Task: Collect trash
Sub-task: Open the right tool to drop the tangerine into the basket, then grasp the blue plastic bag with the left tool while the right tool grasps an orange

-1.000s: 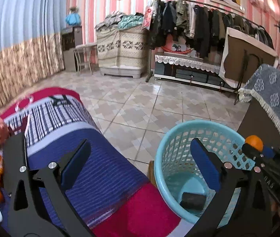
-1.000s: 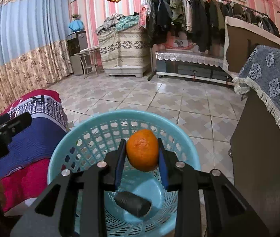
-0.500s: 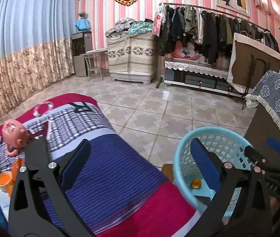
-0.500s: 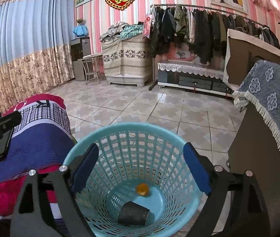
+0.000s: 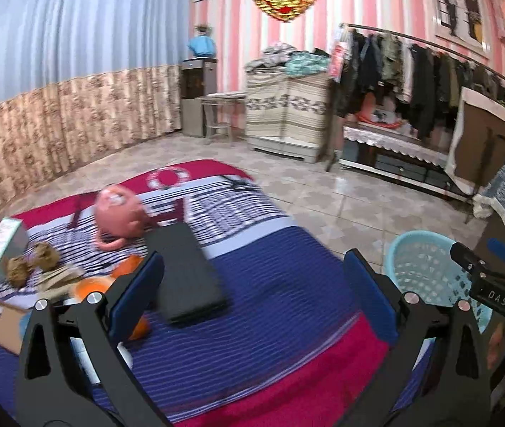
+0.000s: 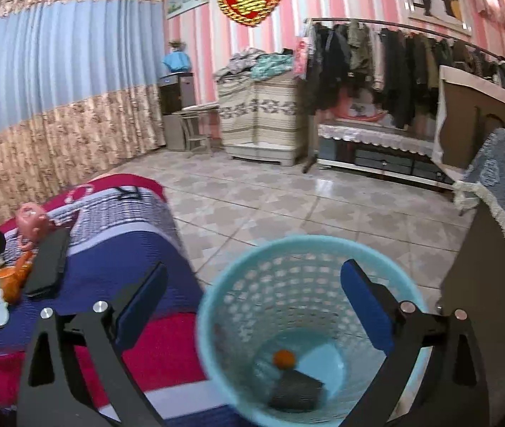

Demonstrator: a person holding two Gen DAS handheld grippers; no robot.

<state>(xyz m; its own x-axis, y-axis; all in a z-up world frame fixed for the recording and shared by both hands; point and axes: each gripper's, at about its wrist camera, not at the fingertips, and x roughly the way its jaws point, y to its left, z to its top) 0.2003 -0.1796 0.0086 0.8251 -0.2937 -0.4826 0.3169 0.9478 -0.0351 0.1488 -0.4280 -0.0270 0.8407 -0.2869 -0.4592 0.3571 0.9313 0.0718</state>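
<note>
The orange (image 6: 284, 358) lies in the blue basket (image 6: 238, 274), below the spread, empty right gripper (image 6: 252, 302), whose jaws have just been opening. The left gripper (image 5: 248, 293), spread and empty too, faces the litter (image 5: 31, 263) left on the bed (image 5: 270, 306).

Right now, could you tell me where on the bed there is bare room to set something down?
The blue and red stretch of the bedspread between the flat black case and the turquoise basket looks bare. The striped end beyond the pink toy also looks bare. It is crowded left of the case: orange cup, cardboard, a small box and brown scraps.
</note>
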